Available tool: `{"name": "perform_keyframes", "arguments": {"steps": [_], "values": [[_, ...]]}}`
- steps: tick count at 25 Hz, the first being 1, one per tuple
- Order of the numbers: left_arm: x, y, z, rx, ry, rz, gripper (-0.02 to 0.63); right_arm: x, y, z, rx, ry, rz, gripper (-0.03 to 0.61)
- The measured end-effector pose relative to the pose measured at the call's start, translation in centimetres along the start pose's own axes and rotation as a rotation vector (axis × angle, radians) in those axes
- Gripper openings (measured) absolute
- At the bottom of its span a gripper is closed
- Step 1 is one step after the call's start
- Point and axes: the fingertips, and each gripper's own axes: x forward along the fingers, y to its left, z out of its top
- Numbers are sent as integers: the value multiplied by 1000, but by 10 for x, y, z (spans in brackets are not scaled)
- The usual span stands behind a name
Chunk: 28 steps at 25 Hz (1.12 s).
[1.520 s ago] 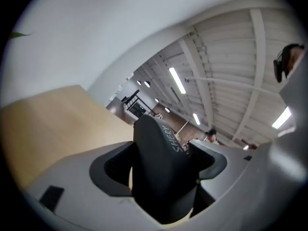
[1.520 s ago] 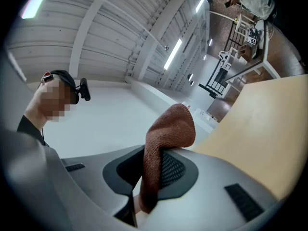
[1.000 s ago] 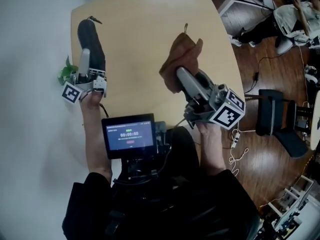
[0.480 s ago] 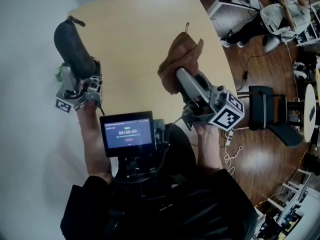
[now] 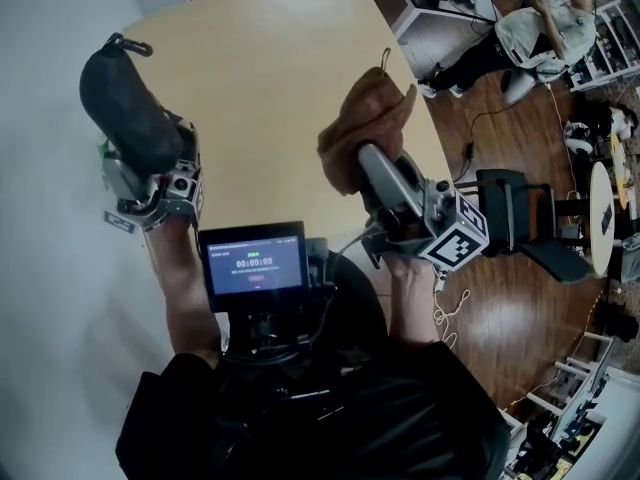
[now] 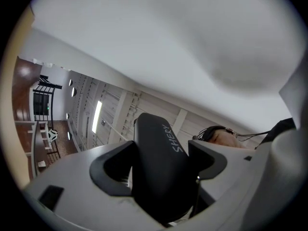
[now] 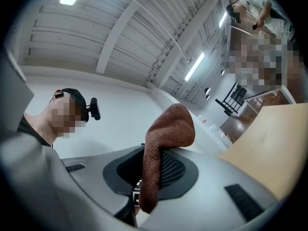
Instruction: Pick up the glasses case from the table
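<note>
The black glasses case (image 5: 128,106) is off the light wooden table (image 5: 270,58), over its left edge, tilted up. My left gripper (image 5: 158,150) is shut on its lower end. In the left gripper view the case (image 6: 155,143) stands between both pads, against the ceiling, with pale lettering on its side. My right gripper (image 5: 378,168) is over the table's right part, shut on a brown cloth (image 5: 366,118). In the right gripper view the cloth (image 7: 166,129) drapes up out of the jaws.
A small screen (image 5: 253,266) is mounted at my chest. Right of the table are a wooden floor with cables (image 5: 470,298), a dark chair (image 5: 522,224) and a seated person (image 5: 520,36). A white wall lies to the table's left.
The left gripper has lifted the glasses case off the table and tipped it upward, toward the left. The right gripper with the cloth has risen a little.
</note>
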Motion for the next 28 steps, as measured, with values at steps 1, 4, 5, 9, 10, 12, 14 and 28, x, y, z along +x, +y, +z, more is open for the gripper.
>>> {"name": "perform_keyframes", "arguments": {"steps": [1, 4, 5, 9, 10, 12, 14, 28], "values": [[1, -2, 0, 2, -1, -5, 362, 1, 1, 1, 5, -5, 10, 61], [1, -9, 5, 21, -1, -16, 362, 9, 4, -3, 30, -11, 52, 61], [0, -11, 8, 30, -1, -21, 362, 10, 3, -5, 26, -10, 58, 61], [5, -30, -6, 64, 3, -29, 362, -13, 3, 2, 24, -18, 76, 60], [10, -40, -23, 72, 7, -29, 362, -30, 4, 9, 30, -25, 87, 60], [17, -64, -66, 90, 18, -28, 362, -74, 6, 25, 39, -44, 114, 60], [19, -83, -98, 113, 37, -27, 362, -106, 6, 34, 48, -60, 139, 60], [2, -38, 21, 130, 46, 1, 362, 18, -14, -17, 72, -59, 167, 60]]}}
